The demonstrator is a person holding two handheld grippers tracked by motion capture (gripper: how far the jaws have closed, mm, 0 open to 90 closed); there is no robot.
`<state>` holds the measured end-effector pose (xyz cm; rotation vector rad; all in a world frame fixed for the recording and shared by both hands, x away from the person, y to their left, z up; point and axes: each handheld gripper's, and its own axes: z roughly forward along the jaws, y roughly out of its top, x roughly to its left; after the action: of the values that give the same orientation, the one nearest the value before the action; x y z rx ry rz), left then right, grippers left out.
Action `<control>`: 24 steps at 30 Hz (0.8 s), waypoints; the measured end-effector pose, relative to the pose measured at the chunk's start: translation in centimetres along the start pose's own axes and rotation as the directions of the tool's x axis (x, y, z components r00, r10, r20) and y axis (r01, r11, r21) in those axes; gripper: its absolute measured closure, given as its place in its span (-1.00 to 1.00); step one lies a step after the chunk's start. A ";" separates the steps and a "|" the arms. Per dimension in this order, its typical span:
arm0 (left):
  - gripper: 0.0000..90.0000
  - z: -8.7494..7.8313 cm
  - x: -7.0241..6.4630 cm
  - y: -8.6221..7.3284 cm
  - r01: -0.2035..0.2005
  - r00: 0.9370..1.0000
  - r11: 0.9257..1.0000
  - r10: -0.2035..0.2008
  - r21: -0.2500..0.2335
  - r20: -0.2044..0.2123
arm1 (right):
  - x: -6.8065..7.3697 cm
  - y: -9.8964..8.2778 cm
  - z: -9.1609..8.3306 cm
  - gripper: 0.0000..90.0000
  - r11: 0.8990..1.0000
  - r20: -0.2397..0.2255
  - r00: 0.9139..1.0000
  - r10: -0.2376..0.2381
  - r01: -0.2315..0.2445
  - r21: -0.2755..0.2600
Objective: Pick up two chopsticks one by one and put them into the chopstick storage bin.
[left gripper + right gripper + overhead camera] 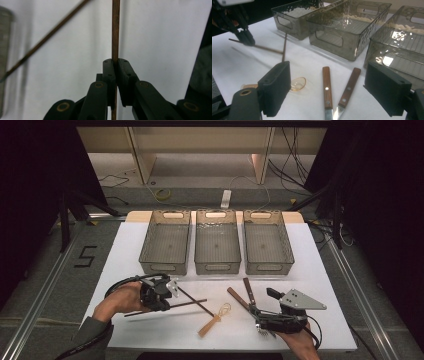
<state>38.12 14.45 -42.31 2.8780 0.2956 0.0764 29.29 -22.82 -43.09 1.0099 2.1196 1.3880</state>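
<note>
Now the left gripper point(169, 296) pinches one thin brown stick point(115, 30) over the white desk point(125, 250).

Seen from the left gripper view, its jaws are closed on that stick, which runs straight up between the pads; a second stick point(45, 40) lies slantwise just beyond, blurred. From above, the two sticks cross near the gripper at the desk's front left. The right gripper point(329, 92) rests at the front right with its jaws wide apart and nothing between the pads; under it lie two wooden-handled knives point(338, 87). A small whisk point(216, 317) with a wooden handle lies between the two grippers. Three clear bins point(216, 247) stand side by side along the far edge.
</note>
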 end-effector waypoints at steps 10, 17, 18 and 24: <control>0.87 -1.3 1.0 0.2 0.164 0.985 0.979 -0.170 -0.119 -0.038 | 0.0 0.0 0.0 -0.52 1.000 0.001 1.000 0.000 0.000 0.001; 0.87 -2.5 1.7 0.3 0.219 0.967 0.959 -0.238 -0.182 -0.094 | 0.1 0.0 0.0 -0.52 1.000 -0.001 1.000 0.001 -0.001 0.000; 0.87 -2.8 1.8 0.3 0.225 0.964 0.954 -0.247 -0.196 -0.099 | 0.0 0.0 0.0 -0.52 1.000 0.000 1.000 0.001 -0.001 0.000; 0.87 -4.3 3.1 0.3 0.265 0.943 0.921 -0.309 -0.285 -0.122 | 0.0 0.0 0.0 -0.52 1.000 0.002 1.000 0.006 -0.006 -0.001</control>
<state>40.90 15.80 -38.00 2.5360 0.6831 0.2797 29.27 -22.81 -43.13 1.0178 2.1158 1.3905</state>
